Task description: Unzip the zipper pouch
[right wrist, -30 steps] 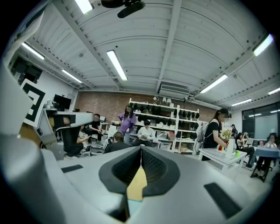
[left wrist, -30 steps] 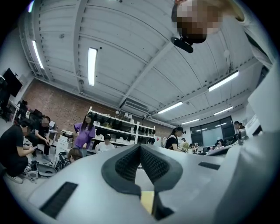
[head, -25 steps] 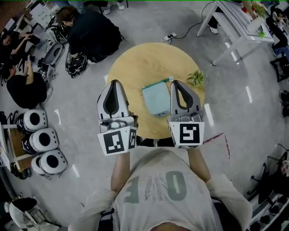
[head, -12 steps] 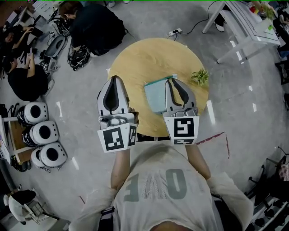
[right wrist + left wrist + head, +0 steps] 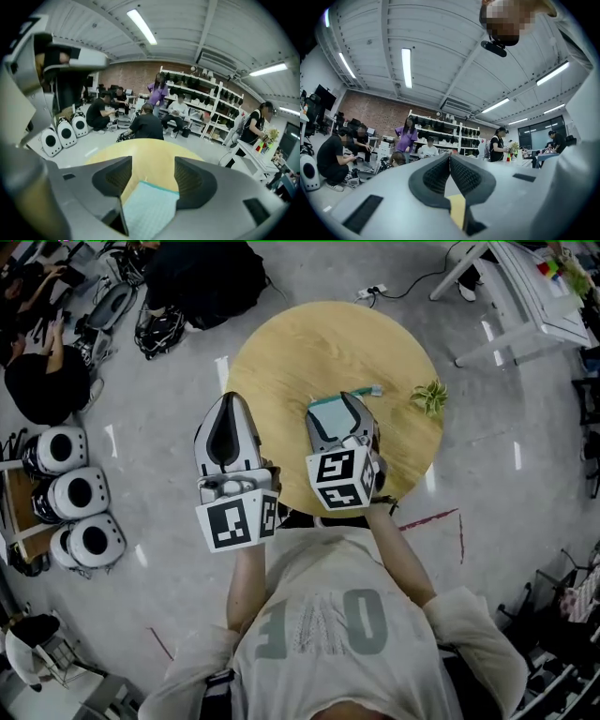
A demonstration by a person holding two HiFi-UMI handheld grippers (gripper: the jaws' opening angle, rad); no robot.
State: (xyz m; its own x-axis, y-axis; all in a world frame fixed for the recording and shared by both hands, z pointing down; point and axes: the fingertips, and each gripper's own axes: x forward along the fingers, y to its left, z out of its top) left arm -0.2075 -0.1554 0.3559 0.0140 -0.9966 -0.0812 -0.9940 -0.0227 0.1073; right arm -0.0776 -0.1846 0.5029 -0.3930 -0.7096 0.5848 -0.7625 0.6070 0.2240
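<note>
— On the round table (image 5: 281, 343), where does the zipper pouch (image 5: 149, 206) lie?
— Toward the near edge, right of middle, flat on the wood. Its teal zip edge faces the far side.
— And the right gripper (image 5: 343, 411)?
— Directly over the pouch. Its jaws are opening and stand wide, with the pouch's end between them (the pads do not seem to press on it).
— The left gripper (image 5: 228, 401)?
— Off the table's left edge, above grey floor, with its jaws together on nothing.
— What room is there around the pouch?
— Bare wood runs across the far half and along the left edge. A small potted plant (image 5: 431, 397) stands at the right edge, well apart from the pouch. Seated people (image 5: 42, 390) and white rounded units (image 5: 75, 495) are on the floor beyond the left side.
</note>
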